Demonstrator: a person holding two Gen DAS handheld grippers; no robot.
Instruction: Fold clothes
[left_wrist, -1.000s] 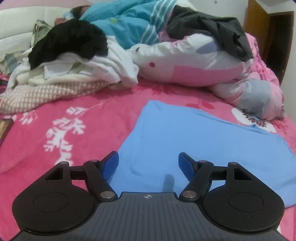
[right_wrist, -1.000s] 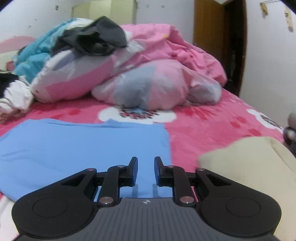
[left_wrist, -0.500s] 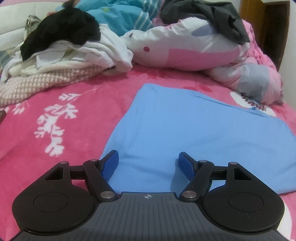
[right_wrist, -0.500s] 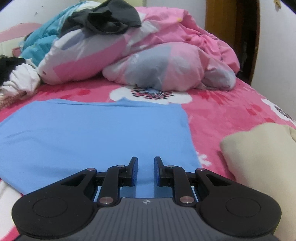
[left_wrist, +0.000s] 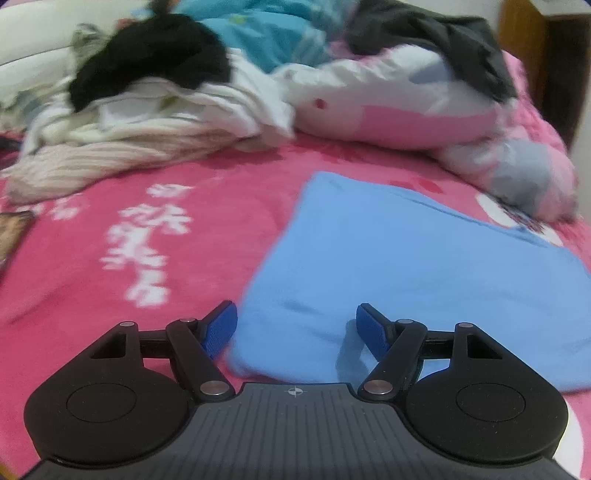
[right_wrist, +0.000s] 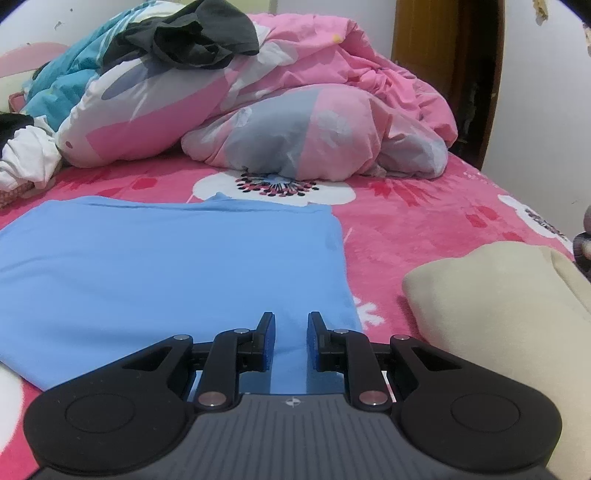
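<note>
A light blue garment lies flat and folded on the pink floral bedspread. My left gripper hovers open over its near left corner; the left fingertip is over the bedspread just off the cloth's edge, the right one over the cloth. In the right wrist view the same blue garment spreads to the left. My right gripper is low over its near right part. Its pads stand a narrow gap apart with nothing pinched between them.
A heap of unfolded clothes, black and white on top, lies at the back left. A pink-and-grey quilt with a dark grey garment fills the back. A folded cream garment lies right of the blue one.
The left gripper has shifted left to the blue garment's left edge and dipped a little. The right view has tilted slightly. The garment lies as before; both jaws keep their width.
</note>
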